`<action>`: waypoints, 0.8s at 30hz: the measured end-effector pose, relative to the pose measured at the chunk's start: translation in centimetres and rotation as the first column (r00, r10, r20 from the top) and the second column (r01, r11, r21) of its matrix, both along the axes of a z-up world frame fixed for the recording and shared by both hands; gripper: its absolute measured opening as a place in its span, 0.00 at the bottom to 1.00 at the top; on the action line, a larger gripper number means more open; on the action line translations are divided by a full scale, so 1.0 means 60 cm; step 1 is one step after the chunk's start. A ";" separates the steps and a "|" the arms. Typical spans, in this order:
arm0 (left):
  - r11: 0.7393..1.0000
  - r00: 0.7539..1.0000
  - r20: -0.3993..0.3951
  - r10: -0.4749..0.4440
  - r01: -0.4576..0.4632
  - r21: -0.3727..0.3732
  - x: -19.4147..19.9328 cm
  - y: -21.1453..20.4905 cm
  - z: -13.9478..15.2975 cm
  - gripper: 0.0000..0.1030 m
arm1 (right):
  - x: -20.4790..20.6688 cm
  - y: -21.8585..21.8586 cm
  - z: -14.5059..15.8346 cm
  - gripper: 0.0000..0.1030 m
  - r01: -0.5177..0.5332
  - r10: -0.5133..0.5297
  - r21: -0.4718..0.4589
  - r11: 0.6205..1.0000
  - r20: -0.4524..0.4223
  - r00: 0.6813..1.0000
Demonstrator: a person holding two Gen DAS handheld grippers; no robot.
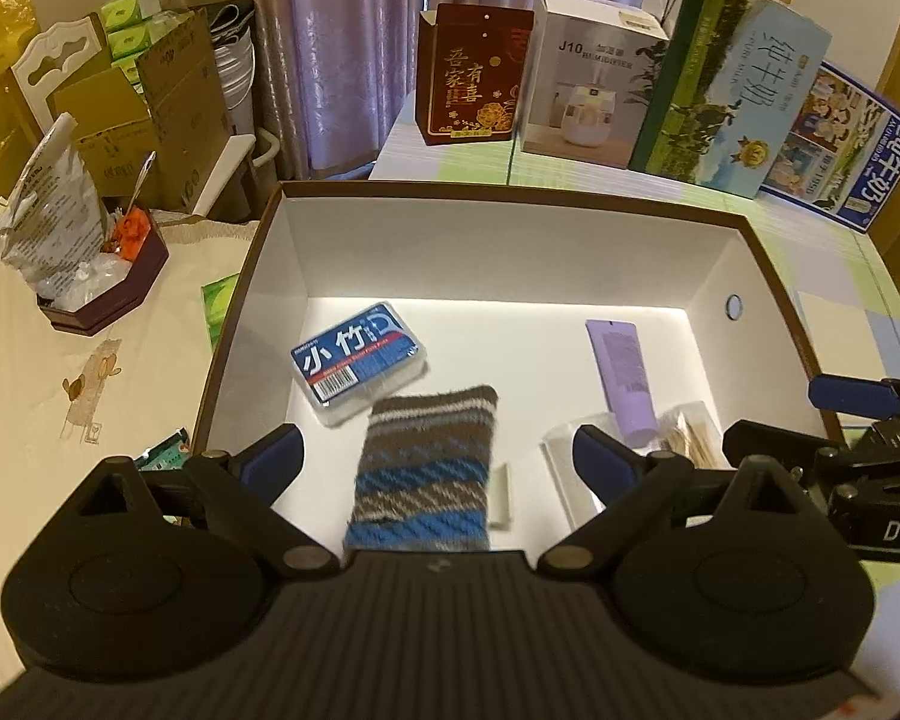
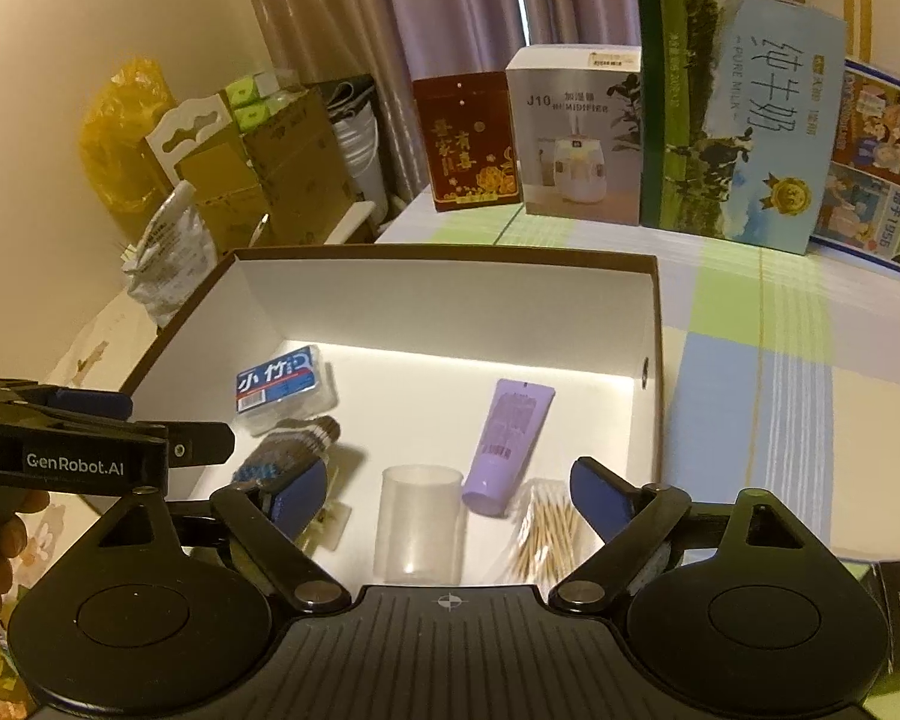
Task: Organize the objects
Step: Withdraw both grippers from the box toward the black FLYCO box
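A brown box with a white inside (image 1: 294, 252) (image 2: 648, 324) stands on the table. In it lie a blue toothpick case (image 1: 360, 357) (image 2: 285, 387), a striped knitted pouch (image 1: 426, 468) (image 2: 291, 453), a purple tube (image 1: 621, 378) (image 2: 510, 444), a clear plastic cup (image 2: 420, 522) and a bag of cotton swabs (image 2: 549, 531) (image 1: 690, 432). My left gripper (image 1: 438, 456) hangs open above the pouch. My right gripper (image 2: 450, 489) hangs open above the cup and touches nothing.
Upright cartons line the far edge: a red box (image 1: 471, 81), a humidifier box (image 1: 588, 78), two milk cartons (image 1: 732, 90). A dark tray of odds and ends (image 1: 108, 276) sits left of the box. Checked cloth (image 2: 780, 390) lies to the right.
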State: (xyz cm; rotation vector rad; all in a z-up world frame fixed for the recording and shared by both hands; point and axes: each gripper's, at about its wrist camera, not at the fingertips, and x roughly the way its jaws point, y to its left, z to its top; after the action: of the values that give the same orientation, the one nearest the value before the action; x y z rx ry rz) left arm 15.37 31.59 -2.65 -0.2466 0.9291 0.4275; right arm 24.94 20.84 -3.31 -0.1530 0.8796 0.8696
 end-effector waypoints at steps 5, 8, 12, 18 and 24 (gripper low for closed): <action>1.000 1.000 0.012 -0.005 0.005 0.004 -0.020 -0.023 0.013 0.92 | -0.016 -0.023 0.013 0.84 0.006 -0.006 0.011 1.000 0.005 1.000; 1.000 1.000 0.020 -0.006 0.006 0.003 -0.032 -0.037 0.018 0.92 | -0.024 -0.036 0.018 0.85 0.009 -0.010 0.019 1.000 0.005 1.000; 1.000 1.000 0.023 -0.016 0.016 -0.002 -0.048 -0.060 0.021 0.92 | -0.037 -0.055 0.024 0.85 0.013 -0.013 0.025 1.000 0.006 1.000; 1.000 0.999 0.026 -0.021 0.021 -0.006 -0.073 -0.093 0.024 0.92 | -0.056 -0.082 0.029 0.85 0.017 -0.017 0.032 0.999 0.004 1.000; 1.000 1.000 0.018 -0.026 0.026 0.003 -0.094 -0.125 0.026 0.92 | -0.074 -0.112 0.035 0.86 0.010 -0.010 0.037 0.999 0.010 1.000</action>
State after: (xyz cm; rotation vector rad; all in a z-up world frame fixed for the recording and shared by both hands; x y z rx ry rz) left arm 9.73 24.07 -1.06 -0.2355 0.9134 0.4023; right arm 20.52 14.11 -1.20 -0.1205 0.8536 0.8746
